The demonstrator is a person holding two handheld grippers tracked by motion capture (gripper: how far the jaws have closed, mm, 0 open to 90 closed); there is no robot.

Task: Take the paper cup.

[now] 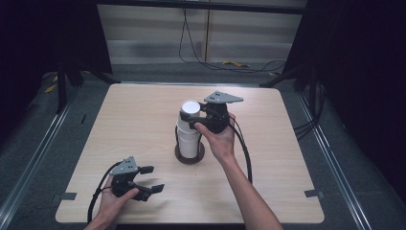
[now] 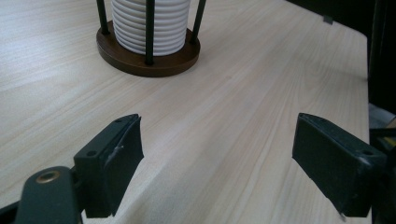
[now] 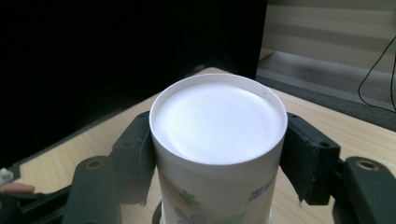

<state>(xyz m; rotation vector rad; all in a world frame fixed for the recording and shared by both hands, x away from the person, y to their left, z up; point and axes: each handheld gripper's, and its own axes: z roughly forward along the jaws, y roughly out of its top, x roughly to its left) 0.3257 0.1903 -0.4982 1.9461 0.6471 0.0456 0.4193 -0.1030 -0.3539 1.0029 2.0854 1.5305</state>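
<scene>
From the high view, the right gripper clamps the top cup of the cup stack in its holder mid-bench; the left gripper rests near the front edge.

The left gripper view has its jaws wide, holding nothing.

In the right gripper view both pads press the cup's sides just below the rim. Lift straight up, gently, to free one cup without crushing it.

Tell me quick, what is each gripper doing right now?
Left gripper: open, holding nothing.
Right gripper: closed on the top paper cup.
</scene>
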